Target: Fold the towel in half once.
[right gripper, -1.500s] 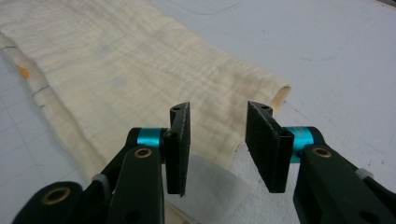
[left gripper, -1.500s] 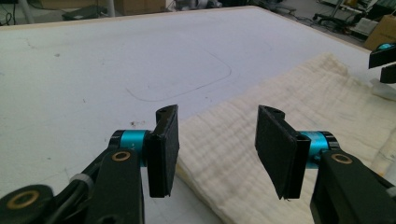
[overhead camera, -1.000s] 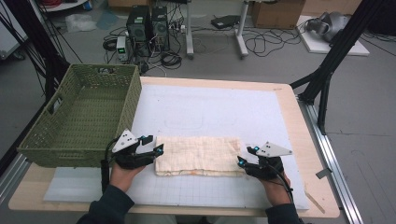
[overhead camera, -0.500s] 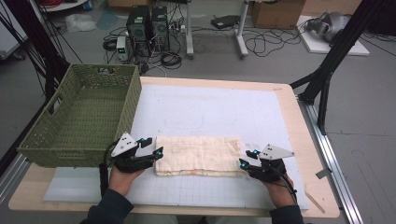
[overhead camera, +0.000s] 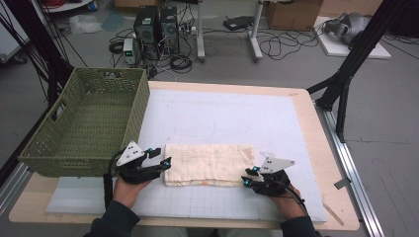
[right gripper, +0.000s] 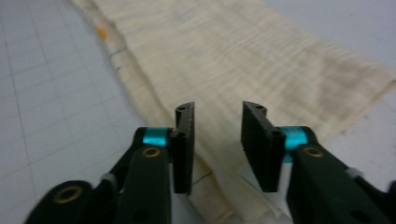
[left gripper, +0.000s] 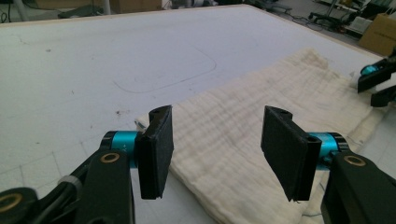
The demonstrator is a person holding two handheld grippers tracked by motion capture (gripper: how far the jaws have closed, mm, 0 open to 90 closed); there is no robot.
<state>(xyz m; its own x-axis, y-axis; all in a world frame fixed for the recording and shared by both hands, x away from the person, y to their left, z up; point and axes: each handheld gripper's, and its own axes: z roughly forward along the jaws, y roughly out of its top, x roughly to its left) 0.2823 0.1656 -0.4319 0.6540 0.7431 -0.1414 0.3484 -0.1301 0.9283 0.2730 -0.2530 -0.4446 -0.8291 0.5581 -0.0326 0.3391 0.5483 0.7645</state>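
A folded cream cloth (overhead camera: 210,164) lies flat on the white mat (overhead camera: 222,118) between the two grippers, its long side running from one to the other.

The left gripper (overhead camera: 165,163) sits at the cloth's left short edge. In the left gripper view its jaws stand well apart, and the near corner of the cloth (left gripper: 261,140) lies below and between them, with neither pad pressing on it. The right gripper's jaw tips (left gripper: 376,84) show beyond the cloth's far end.

The right gripper (overhead camera: 245,178) is at the cloth's near right corner. In the right gripper view (right gripper: 217,140) its jaws have just been closing and now stand with a narrow gap, the folded edge of the cloth (right gripper: 233,60) directly under and ahead of them. The pads do not clamp the fabric; a small orange mark (right gripper: 100,31) sits on the cloth's edge farther ahead, to the left of the jaws.

A green woven basket (overhead camera: 86,123) stands just beyond the left gripper, on its outer side, apart from the cloth.
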